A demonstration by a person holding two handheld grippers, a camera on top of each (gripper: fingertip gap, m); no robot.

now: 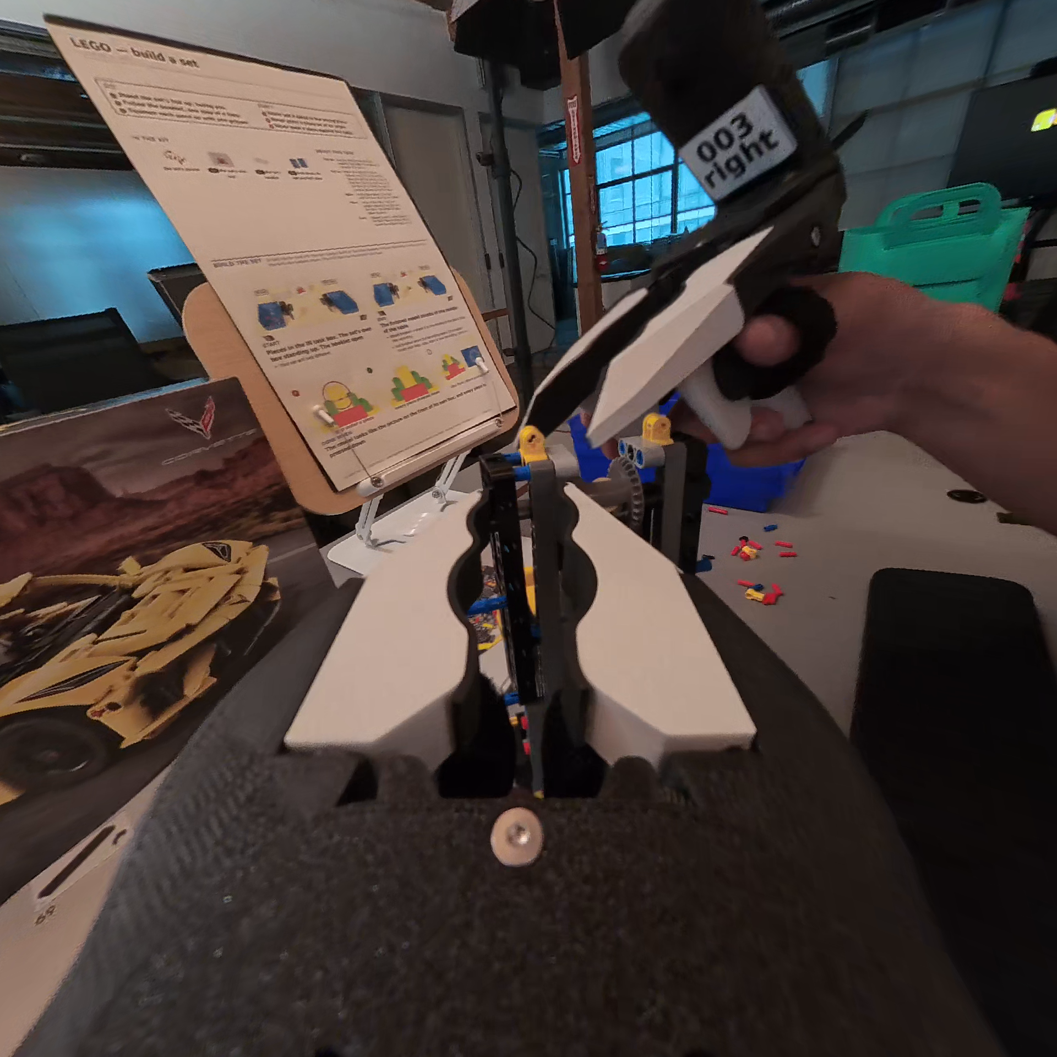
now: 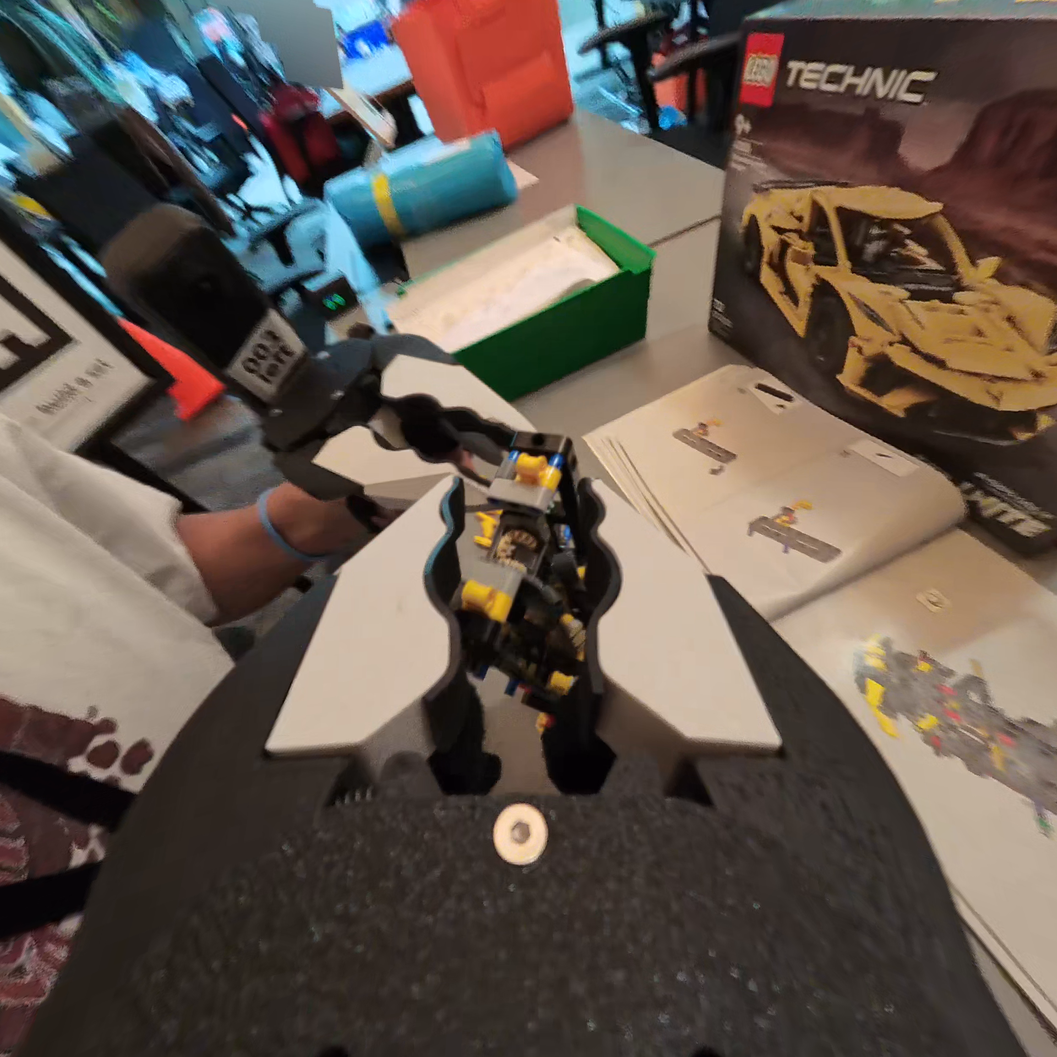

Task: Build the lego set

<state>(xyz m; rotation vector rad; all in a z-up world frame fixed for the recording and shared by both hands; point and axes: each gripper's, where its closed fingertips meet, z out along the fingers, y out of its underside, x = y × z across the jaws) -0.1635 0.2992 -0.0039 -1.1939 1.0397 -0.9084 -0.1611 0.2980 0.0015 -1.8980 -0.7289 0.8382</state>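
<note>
A partly built lego assembly (image 1: 523,600) of black and grey beams, a gear and two yellow connectors is held off the table. My left gripper (image 1: 523,497) is shut on its black and grey beams, which run along the fingers. My right gripper (image 1: 563,432) comes down from the upper right, its tips at the assembly's far end beside a yellow connector (image 1: 532,443). In the right wrist view my right gripper (image 2: 520,486) has its jaws apart on either side of the assembly (image 2: 515,572). The left gripper (image 2: 503,443) holds it from the left.
The set's box (image 2: 886,257) stands behind an open instruction booklet (image 2: 772,486). A task sheet on a stand (image 1: 286,257) and a blue bin (image 1: 743,475) are at the back. Loose small pieces (image 1: 755,572) lie at the right. A green bin (image 2: 560,332) sits farther off. Only a small space, under 4 cm, lies between the two pairs of fingers.
</note>
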